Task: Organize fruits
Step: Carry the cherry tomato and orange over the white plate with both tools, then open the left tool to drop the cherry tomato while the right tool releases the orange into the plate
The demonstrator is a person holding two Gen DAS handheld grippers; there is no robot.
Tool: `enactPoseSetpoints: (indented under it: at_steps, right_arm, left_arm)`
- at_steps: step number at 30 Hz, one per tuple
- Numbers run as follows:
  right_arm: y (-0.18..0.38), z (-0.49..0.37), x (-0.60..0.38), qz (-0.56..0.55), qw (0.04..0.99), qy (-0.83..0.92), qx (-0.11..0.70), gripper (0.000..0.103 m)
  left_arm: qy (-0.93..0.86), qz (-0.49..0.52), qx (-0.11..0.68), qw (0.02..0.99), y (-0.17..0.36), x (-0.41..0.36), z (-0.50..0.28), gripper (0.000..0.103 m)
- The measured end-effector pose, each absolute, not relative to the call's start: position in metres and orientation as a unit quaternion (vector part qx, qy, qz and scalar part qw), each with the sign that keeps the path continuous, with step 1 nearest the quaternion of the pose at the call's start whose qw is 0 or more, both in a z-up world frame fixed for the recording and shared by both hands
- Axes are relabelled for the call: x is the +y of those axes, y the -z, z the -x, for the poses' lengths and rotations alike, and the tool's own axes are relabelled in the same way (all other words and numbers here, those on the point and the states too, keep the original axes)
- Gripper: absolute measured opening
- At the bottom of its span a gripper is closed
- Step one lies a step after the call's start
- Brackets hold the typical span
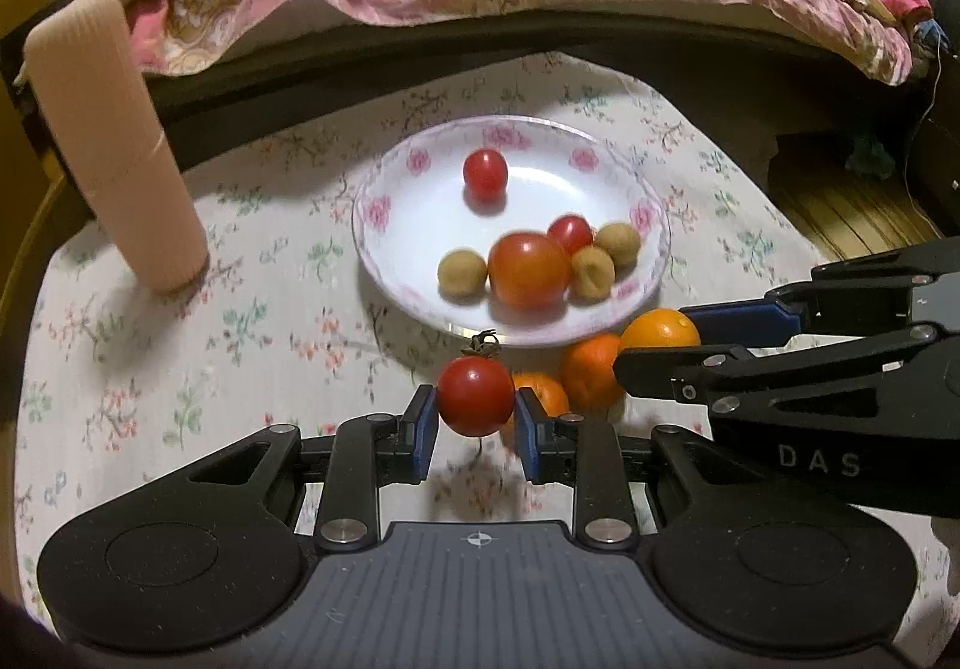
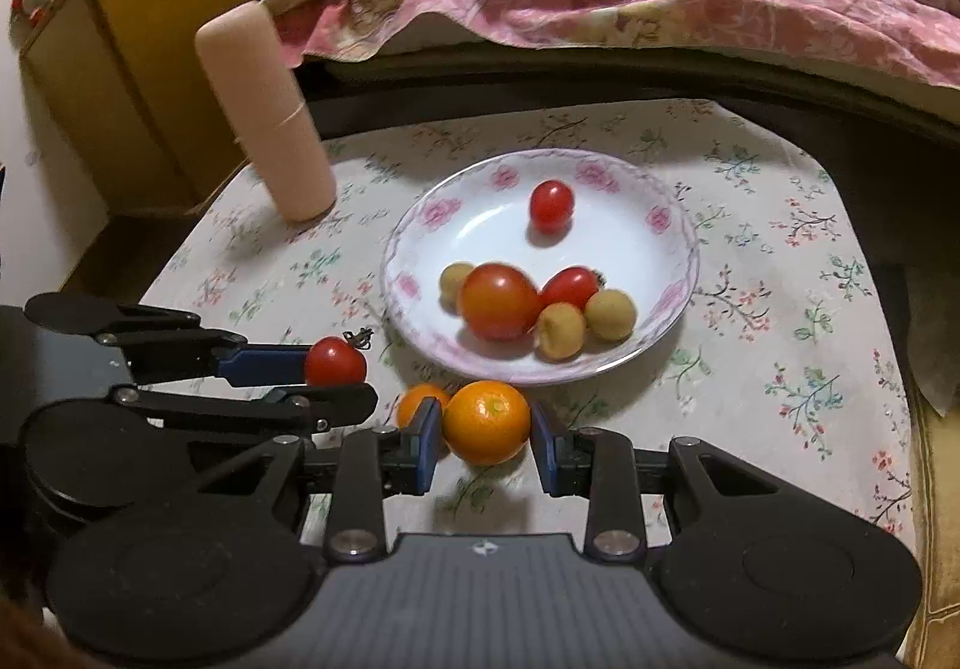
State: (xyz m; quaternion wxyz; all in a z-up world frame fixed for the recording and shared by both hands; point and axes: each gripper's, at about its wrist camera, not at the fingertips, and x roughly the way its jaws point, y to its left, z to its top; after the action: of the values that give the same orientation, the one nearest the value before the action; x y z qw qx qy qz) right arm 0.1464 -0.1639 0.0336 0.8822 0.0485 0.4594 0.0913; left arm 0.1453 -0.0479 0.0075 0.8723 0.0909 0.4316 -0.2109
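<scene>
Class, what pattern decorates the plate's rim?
Pink flowers on the white plate, clearest in the right wrist view.

I'm seeing a stemmed red tomato sitting between my left fingers, an orange between my right.

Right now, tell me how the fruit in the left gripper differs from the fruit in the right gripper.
The left gripper holds a tomato; the right gripper holds an orange. The tomato is deep red with a dried stem; the orange is orange with only a small stem dimple. The tomato looks smaller. Both are round, clamped between blue pads, near the plate.
</scene>
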Motion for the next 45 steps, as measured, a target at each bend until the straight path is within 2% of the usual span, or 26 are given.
enactPoseSetpoints:
  at_steps: [40,45]
  right_arm:
    - [-0.022,-0.228,-0.183,-0.022,0.9,-0.054,0.432,0.034]
    - [-0.021,-0.231,-0.182,-0.023,0.901,-0.058,0.43,0.034]
  left_arm:
    - [0.194,-0.099,0.414,0.884,0.0,-0.073,-0.216,0.034]
    - [0.195,-0.114,0.407,0.885,0.002,-0.079,-0.214,0.038]
